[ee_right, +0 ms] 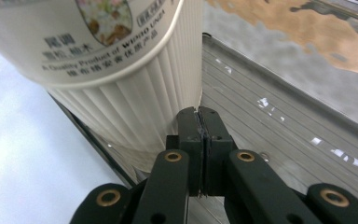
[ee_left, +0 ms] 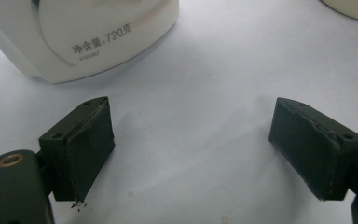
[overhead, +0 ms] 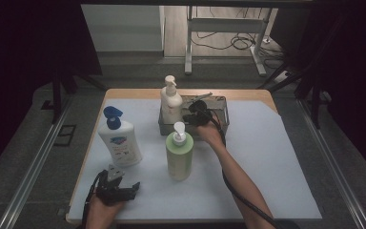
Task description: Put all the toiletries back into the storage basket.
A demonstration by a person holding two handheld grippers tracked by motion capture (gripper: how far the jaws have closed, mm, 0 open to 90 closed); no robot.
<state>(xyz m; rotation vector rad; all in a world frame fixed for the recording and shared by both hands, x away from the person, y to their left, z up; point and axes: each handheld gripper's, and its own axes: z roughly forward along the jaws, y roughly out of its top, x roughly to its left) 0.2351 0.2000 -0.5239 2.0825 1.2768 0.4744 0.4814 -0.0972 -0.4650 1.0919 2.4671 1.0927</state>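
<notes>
The right gripper (ee_right: 200,119) is held closed and empty inside the metal tray (overhead: 221,101) near the far edge, steadying the cream pump bottle (overhead: 170,100); the left gripper (ee_left: 191,149) is kept open

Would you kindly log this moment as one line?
right gripper shut, empty, in metal tray beside cream pump bottle | left gripper open near white bottle

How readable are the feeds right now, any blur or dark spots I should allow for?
High view: dim, dark surround, only the white table sheet lit. Left gripper view: white bottle sharp enough to read print, jaws soft-edged. Right gripper view: ribbed cream bottle label blurred up close, grey tray showing glare flecks.
</notes>
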